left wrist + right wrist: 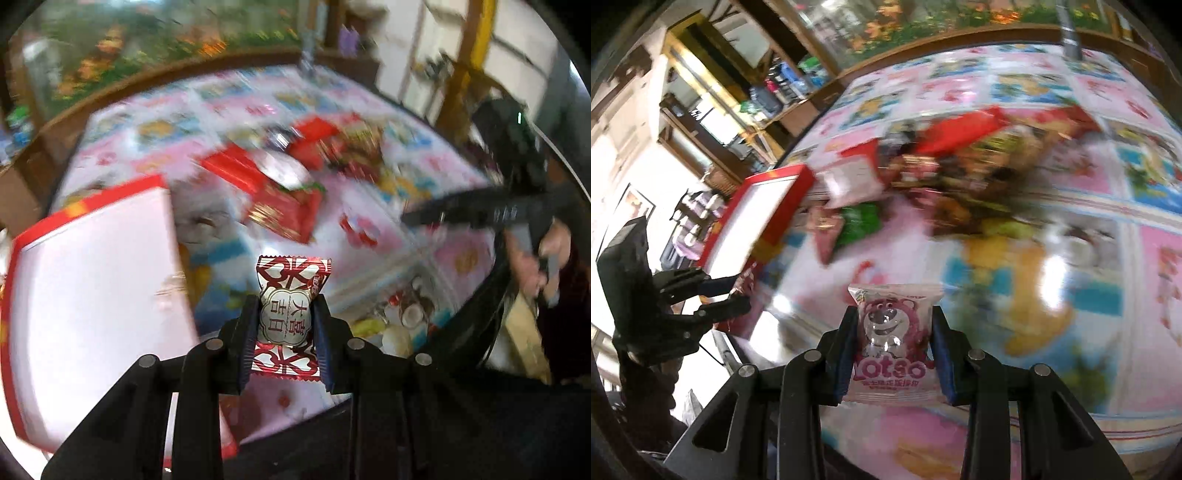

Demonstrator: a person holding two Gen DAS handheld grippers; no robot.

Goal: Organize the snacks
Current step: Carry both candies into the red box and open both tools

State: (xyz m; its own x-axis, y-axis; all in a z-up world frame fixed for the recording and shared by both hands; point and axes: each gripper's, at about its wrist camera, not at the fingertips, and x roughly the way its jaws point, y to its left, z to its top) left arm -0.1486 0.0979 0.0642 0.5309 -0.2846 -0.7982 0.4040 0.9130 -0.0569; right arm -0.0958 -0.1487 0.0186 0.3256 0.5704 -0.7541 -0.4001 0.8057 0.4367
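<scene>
Right tool [892,354] grips "Lotso" bear packet [892,347]; left tool [286,328] pinches red-white candy [288,317].

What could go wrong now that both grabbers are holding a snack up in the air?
1. The left gripper pinches the red-and-white candy only across its middle, so the slippery wrapper might slide out before it reaches the red-rimmed box.
2. The right gripper squeezes the soft pink bear packet; too hard a squeeze could crush what is inside.
3. Both grippers are near the box, so they might bump each other.
</scene>
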